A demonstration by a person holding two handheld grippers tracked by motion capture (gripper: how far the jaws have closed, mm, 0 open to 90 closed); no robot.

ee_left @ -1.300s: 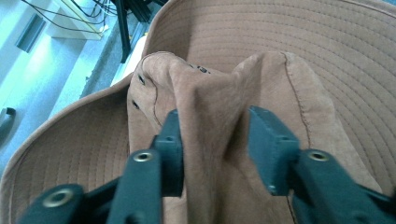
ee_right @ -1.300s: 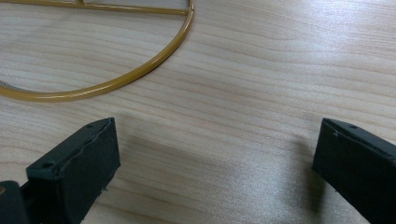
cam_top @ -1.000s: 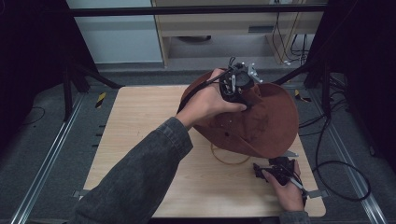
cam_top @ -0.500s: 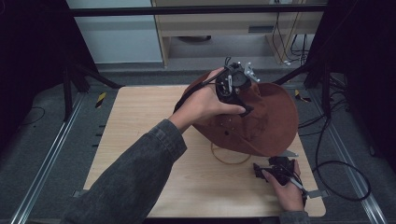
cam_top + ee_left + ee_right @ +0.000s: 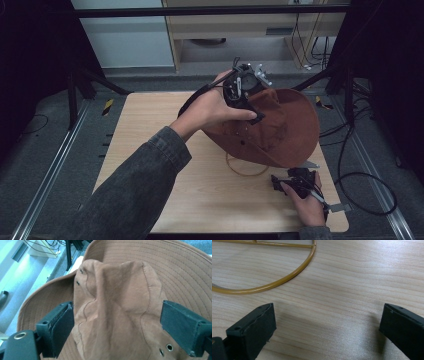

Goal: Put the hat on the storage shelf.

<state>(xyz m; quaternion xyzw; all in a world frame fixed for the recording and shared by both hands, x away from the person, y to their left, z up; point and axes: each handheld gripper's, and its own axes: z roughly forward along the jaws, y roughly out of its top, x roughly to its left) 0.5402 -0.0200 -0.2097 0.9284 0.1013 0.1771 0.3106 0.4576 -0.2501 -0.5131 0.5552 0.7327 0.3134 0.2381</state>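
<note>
The wooden table (image 5: 150, 150) carries a wide-brimmed brown hat (image 5: 285, 130) toward its far right, the brim tilted so its right side rises and its near edge hangs over the board; the person's left forearm, in a dark denim sleeve (image 5: 135, 190), reaches diagonally from the near left up to the hat's far left side; the left hand (image 5: 210, 107) is wrapped round the left gripper (image 5: 245, 95), pointing it rightward and down at the hat; in the left gripper view its jaws stand fairly wide, either side of the crumpled crown, the left pad (image 5: 62, 330) touching the cloth and the right pad (image 5: 180, 325) just beside it, so the crown sits between them unpinched; the right hand (image 5: 307, 200) rests low at the table's near right corner, holding the right gripper (image 5: 295, 181) just below the brim; its jaws gape wide over bare wood, holding nothing; a thin yellow wire ring (image 5: 274, 282) lies flat on the table just beyond them, partly under the hat.
</note>
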